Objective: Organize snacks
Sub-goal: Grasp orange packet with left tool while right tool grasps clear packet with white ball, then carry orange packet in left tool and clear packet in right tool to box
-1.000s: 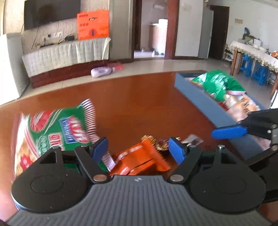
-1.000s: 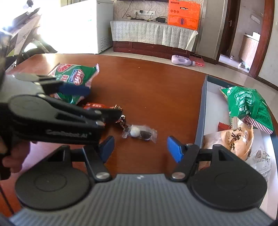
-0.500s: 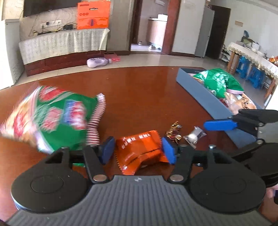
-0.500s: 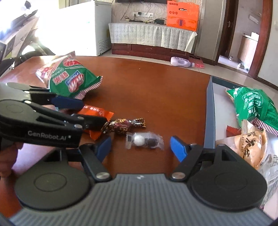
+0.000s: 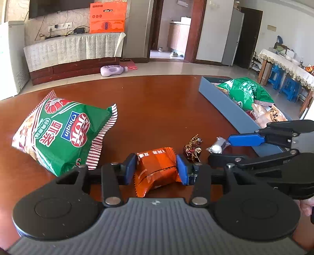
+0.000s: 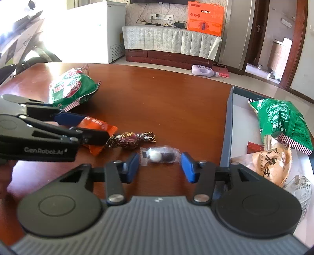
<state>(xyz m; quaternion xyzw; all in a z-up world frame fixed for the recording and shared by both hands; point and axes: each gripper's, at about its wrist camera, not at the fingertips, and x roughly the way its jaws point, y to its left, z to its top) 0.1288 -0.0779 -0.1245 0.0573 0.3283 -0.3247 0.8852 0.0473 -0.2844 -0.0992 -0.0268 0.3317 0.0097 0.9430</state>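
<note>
The room behind held a covered TV bench with an orange box on it, and I worked over a glossy brown tabletop. My left gripper pinched the orange snack packet, both blue pads against its sides, its long axis running away from me toward the table's far edge. A dark foil candy lay beside it with its twisted ends left and right. My right gripper was spread around the clear candy wrapper, not touching it, the wrapper lying crosswise between the pads. A green chip bag, reading "Qinqin", lay toward the left edge. The blue tray at the right edge held another green bag and a tan packet. The left gripper's arm read "GenRobot.AI".
</note>
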